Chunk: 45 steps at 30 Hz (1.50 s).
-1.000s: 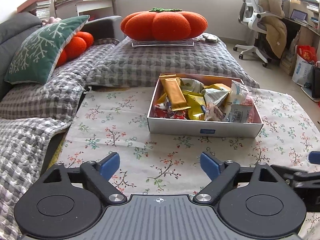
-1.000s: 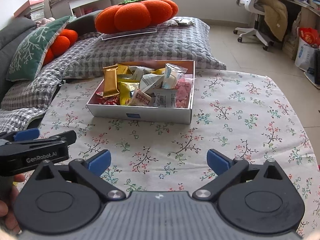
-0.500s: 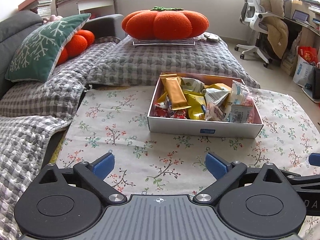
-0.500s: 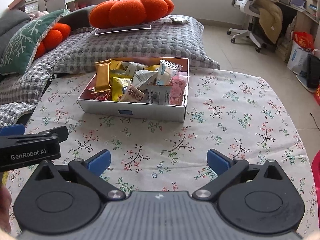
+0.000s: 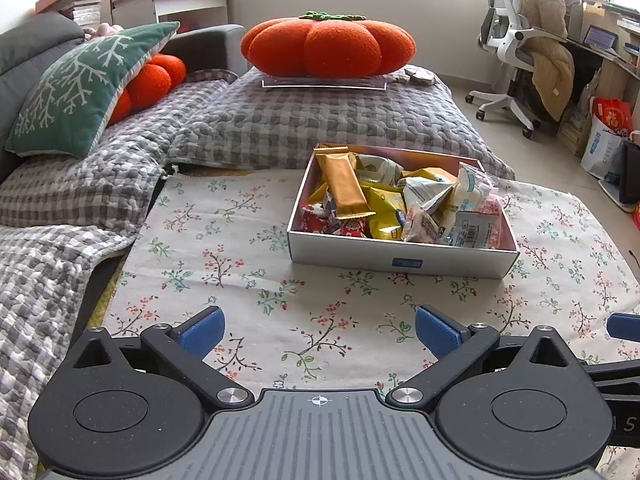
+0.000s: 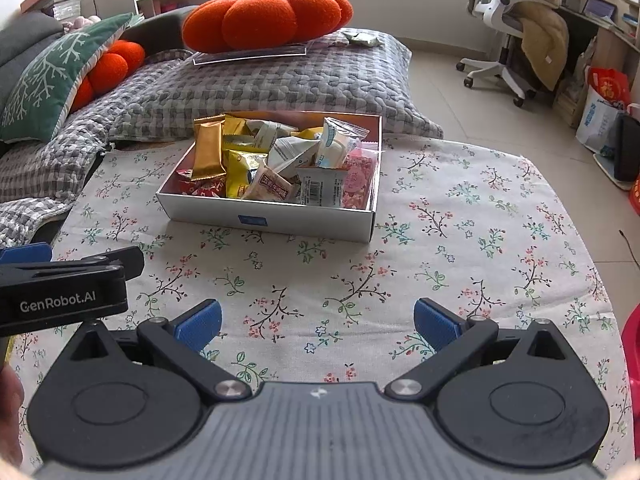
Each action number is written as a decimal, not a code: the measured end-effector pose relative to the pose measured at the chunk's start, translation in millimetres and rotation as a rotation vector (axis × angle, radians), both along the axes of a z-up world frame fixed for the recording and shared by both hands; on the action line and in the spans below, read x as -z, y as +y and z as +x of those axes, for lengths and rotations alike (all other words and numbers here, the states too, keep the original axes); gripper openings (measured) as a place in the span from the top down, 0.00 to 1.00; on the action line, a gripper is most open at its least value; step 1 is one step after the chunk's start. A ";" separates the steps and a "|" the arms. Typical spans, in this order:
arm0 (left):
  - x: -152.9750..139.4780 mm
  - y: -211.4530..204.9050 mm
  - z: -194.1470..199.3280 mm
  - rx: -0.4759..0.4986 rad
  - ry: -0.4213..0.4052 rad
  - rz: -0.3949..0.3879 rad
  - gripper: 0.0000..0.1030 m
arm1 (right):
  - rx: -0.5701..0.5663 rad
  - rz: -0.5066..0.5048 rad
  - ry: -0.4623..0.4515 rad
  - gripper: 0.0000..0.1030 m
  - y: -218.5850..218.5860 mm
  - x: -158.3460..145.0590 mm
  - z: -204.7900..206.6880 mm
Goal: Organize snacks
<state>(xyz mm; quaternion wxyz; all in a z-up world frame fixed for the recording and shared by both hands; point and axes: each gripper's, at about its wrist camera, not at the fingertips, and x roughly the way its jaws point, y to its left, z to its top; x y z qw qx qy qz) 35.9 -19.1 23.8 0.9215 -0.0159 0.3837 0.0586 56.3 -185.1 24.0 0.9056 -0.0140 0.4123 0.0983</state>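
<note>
A white shallow box [image 5: 400,258] [image 6: 272,216] stands on the floral tablecloth, filled with several wrapped snacks. A gold bar wrapper [image 5: 345,188] [image 6: 209,153] lies on top at its left; yellow packets [image 5: 384,210] and white packets [image 6: 334,146] fill the rest. My left gripper [image 5: 318,330] is open and empty, above the cloth in front of the box. My right gripper [image 6: 318,322] is open and empty, also in front of the box. The left gripper's body [image 6: 64,292] shows at the left of the right wrist view.
A grey checked sofa cover [image 5: 312,124] lies behind the table, with an orange pumpkin cushion [image 5: 328,46] and a green pillow [image 5: 76,92]. An office chair [image 5: 516,52] and bags [image 5: 604,140] stand at the right. The table edge [image 6: 600,280] curves at the right.
Both grippers have drawn back and risen slightly, so the box looks a little farther off. Both stay open and empty. The snacks have not moved.
</note>
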 end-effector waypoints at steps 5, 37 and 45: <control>-0.1 -0.9 -0.1 0.016 0.002 -0.017 0.00 | -0.004 -0.001 -0.001 0.01 0.1 0.0 0.0; -0.7 -4.1 -0.4 0.037 0.002 -0.010 0.00 | -0.014 -0.021 -0.005 0.01 4.2 1.6 -0.7; -0.8 -4.8 -0.3 0.037 0.004 -0.009 0.00 | -0.016 -0.025 -0.005 0.01 5.2 2.0 -0.6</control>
